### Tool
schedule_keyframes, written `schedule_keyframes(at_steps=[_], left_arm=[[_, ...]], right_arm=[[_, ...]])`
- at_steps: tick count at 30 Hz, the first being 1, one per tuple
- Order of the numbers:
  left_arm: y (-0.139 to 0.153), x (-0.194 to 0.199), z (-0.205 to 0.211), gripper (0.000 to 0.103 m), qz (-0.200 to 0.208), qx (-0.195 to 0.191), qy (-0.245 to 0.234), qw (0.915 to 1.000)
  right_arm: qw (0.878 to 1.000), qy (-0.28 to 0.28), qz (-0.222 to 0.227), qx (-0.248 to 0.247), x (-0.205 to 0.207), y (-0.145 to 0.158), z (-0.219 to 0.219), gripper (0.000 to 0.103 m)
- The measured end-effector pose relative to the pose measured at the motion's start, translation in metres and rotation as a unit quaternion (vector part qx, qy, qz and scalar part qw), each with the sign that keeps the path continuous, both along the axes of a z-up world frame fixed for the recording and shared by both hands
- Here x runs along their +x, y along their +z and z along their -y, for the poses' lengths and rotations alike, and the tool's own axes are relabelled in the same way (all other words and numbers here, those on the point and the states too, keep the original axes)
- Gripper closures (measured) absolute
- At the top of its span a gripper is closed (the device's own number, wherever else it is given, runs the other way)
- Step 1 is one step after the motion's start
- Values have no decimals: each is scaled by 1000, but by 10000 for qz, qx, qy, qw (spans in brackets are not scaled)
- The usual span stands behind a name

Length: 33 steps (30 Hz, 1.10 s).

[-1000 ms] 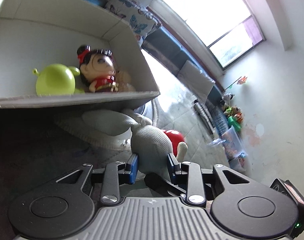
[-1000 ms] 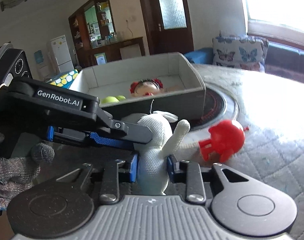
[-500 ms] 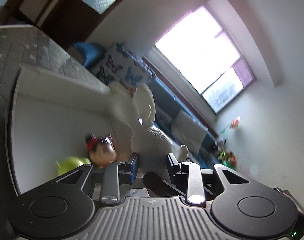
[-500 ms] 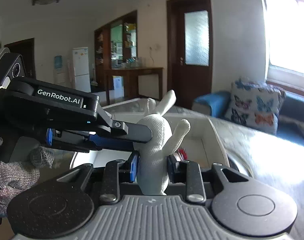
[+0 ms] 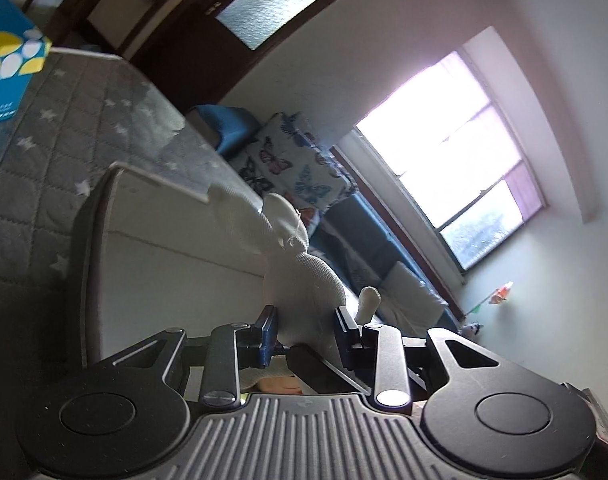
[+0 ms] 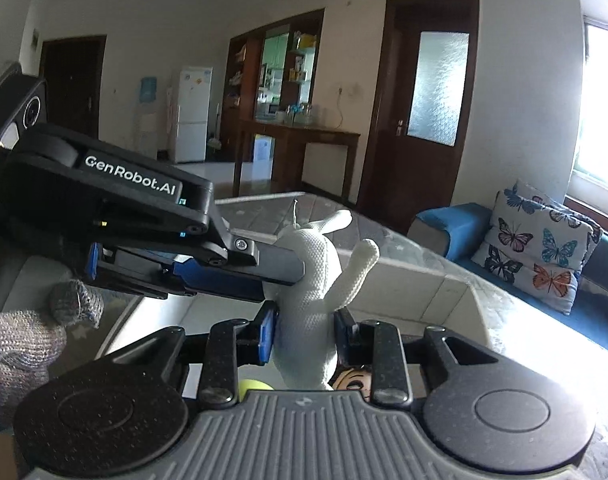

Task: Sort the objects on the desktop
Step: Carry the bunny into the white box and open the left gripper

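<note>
Right wrist view: right hand-held gripper (image 6: 304, 332) clamped on the lower body of a white knitted rabbit toy (image 6: 310, 280), ears up, one arm raised. Left hand-held gripper (image 6: 282, 270) reaching in from the left, pinching the same toy higher up, near the head. Toy held in the air above the grey open-top box (image 6: 456, 296), with a big-eyed doll (image 6: 354, 380) and a yellow-green toy (image 6: 256, 386) peeking out just beneath the gripper body.

Left wrist view: left hand-held gripper (image 5: 306, 330) closed on the white knitted rabbit toy (image 5: 300, 276), box wall (image 5: 92, 264) below and to the left, quilted star-pattern desk (image 5: 44, 168) beyond it.

Likely trouble: two grips on one soft body, so uneven release could tug or stretch the knit, or leave it dangling from one side. Letting go too early or off-centre could drop it on the box rim or outside, onto the desk. Landing on the doll could tip it.

Writing: "GenRobot.AI" in white on the left gripper's arm. Small print on the blue box with yellow and white spots (image 5: 6, 64), too small to read.
</note>
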<state>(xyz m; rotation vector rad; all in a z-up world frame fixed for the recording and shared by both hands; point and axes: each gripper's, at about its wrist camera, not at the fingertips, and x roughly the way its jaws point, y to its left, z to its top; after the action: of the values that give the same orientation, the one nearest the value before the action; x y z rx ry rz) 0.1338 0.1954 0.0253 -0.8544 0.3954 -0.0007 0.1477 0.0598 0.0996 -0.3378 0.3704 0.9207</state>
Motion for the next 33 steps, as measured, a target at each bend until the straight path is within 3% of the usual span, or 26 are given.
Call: schedule_keyframes(at_steps=[3, 6, 8, 9, 20, 33], left_arm=[[-6, 2, -2, 71, -55, 37, 89, 9999], [-8, 2, -4, 71, -97, 49, 170, 9998], [-7, -1, -4, 71, -101, 56, 187, 9998], [-7, -3, -4, 71, -106, 85, 205, 9997], [-2, -19, 9, 71, -99, 225, 105, 9996], [2, -31, 62, 71, -40, 421, -759, 9962]], right_arm=[[10000, -41, 20, -84, -3, -8, -4, 73], [9999, -97, 43, -112, -9, -13, -2, 62], [9999, -126, 29, -30, -12, -13, 3, 44], [9999, -130, 23, 32, -14, -13, 6, 42], [9991, -379, -98, 149, -34, -16, 51, 40], [9938, -954, -451, 340, -45, -25, 108, 27]])
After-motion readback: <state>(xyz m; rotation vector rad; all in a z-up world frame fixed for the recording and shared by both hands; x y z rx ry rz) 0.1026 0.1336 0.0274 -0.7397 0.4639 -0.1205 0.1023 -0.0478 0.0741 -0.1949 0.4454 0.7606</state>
